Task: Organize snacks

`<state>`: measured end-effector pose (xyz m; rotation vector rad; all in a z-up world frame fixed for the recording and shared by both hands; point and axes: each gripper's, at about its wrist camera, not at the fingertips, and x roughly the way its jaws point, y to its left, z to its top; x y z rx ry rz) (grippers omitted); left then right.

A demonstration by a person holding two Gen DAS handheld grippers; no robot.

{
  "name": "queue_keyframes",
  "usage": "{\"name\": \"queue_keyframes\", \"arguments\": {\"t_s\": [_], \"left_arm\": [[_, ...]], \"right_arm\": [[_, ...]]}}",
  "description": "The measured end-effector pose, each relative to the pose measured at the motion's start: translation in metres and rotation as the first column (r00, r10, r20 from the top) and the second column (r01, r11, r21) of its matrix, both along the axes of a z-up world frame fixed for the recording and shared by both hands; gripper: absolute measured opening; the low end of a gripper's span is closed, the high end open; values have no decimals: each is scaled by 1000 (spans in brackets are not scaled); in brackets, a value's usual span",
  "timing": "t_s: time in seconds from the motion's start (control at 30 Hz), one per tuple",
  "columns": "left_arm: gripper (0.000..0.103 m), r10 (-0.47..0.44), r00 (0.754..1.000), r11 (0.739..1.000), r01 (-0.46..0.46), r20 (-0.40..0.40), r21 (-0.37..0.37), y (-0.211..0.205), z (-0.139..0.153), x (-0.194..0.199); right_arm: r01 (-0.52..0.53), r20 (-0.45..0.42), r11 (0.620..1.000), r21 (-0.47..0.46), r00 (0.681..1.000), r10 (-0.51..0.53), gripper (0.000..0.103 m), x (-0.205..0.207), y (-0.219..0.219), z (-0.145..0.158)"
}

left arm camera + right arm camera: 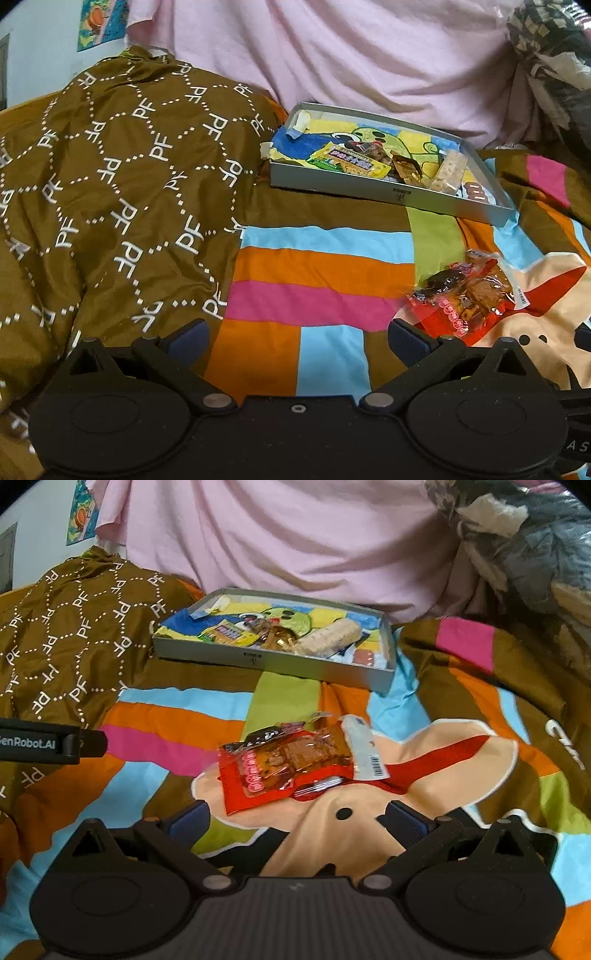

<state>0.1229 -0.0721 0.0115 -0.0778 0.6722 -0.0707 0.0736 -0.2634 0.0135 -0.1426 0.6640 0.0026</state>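
A red and clear snack packet (291, 764) lies on the striped bedspread, just ahead of my open, empty right gripper (297, 821). It also shows in the left wrist view (461, 295), ahead and right of my open, empty left gripper (299, 338). A shallow grey box (388, 190) sits further back; it also shows in the right wrist view (280, 662). It holds several snacks: a yellow-green packet (347, 160), a brown wrapped one (406, 168) and a pale bar (328, 637). A second small dark packet (266, 736) lies against the red one's far edge.
A brown "PF" patterned quilt (110, 192) is bunched up on the left. Pink fabric (351, 55) rises behind the box. Crumpled bags (535, 546) sit at the far right. The left gripper's body (51, 742) shows at the left edge of the right wrist view.
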Motion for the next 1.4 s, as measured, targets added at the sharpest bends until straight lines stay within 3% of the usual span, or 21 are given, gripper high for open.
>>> {"name": "queue_keyframes", "arguments": {"t_s": [0.23,0.4,0.6,0.93,1.17,1.4], "left_arm": [[102,-43,999,997,43,0,63,-6,11,27],[102,-68,998,994,68,-4,82,-12,15,49],[102,-109,994,990,107,10,91,-28,17,73],[102,-207,978,977,206,14,53,-56,7,110],[102,-214,977,977,214,-6,-9,-67,-3,126],[102,-199,980,978,197,-26,-61,-70,-11,128]], "right_arm": [[-114,47,984,-138,991,122,103,13,14,-4],[-130,18,989,-74,991,132,103,29,13,-10],[-29,-2,998,48,1000,29,103,53,3,-22],[92,36,993,73,995,-95,103,91,4,-48],[132,25,990,42,991,-134,103,96,4,-53],[253,1,967,41,968,-253,103,88,-18,-41]]}}
